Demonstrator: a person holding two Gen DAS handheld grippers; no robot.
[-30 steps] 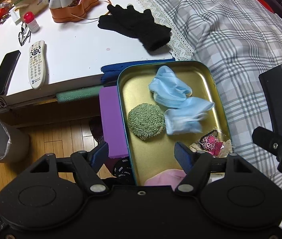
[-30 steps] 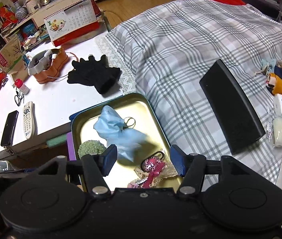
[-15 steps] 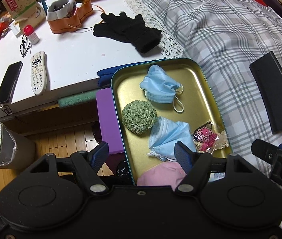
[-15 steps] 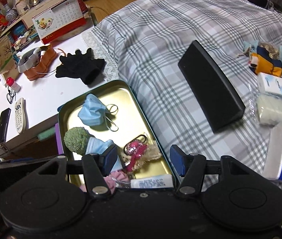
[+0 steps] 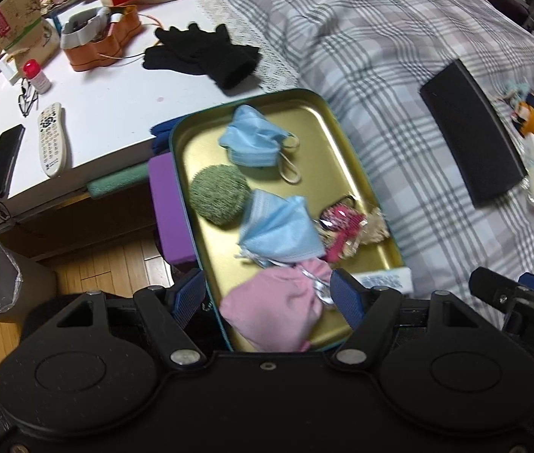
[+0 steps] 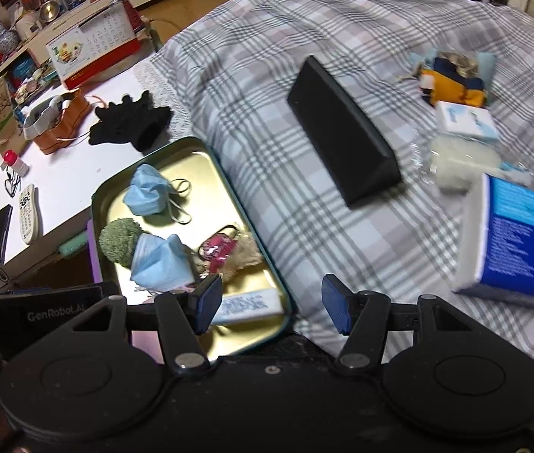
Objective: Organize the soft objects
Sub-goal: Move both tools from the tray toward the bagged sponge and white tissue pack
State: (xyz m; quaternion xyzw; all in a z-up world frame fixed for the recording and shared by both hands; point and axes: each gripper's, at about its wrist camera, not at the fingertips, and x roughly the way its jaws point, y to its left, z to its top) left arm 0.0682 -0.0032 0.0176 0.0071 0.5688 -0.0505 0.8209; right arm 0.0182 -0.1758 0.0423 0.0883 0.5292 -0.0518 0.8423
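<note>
A gold tin tray point(image 5: 316, 132) lies at the edge of the plaid bed. It holds two blue face masks point(image 5: 255, 141) point(image 5: 280, 230), a round green pad point(image 5: 219, 200), a pink pouch point(image 5: 278, 309), a pink hair clip point(image 5: 342, 226) and a white packet point(image 5: 384, 279). My left gripper point(image 5: 269, 294) hovers open over the tray's near end, above the pink pouch, holding nothing. My right gripper point(image 6: 272, 304) stands open and empty over the tray's point(image 6: 199, 166) near right corner and the bedspread. Black gloves point(image 5: 206, 54) lie on the white table.
A black case point(image 6: 338, 132) lies on the bed. Beyond it are a yellow and navy cloth bundle point(image 6: 452, 79), a tissue pack point(image 6: 467, 120), a white wad in plastic point(image 6: 459, 162) and a blue box point(image 6: 523, 234). The table carries a remote point(image 5: 51, 139), a phone point(image 5: 2, 162) and an orange container point(image 5: 104, 37).
A second blue mask, blurred in mid-fall a second ago, now rests in the tray. Both grippers have drawn back and to the right, bringing the tray's near end and more of the bed into view.
</note>
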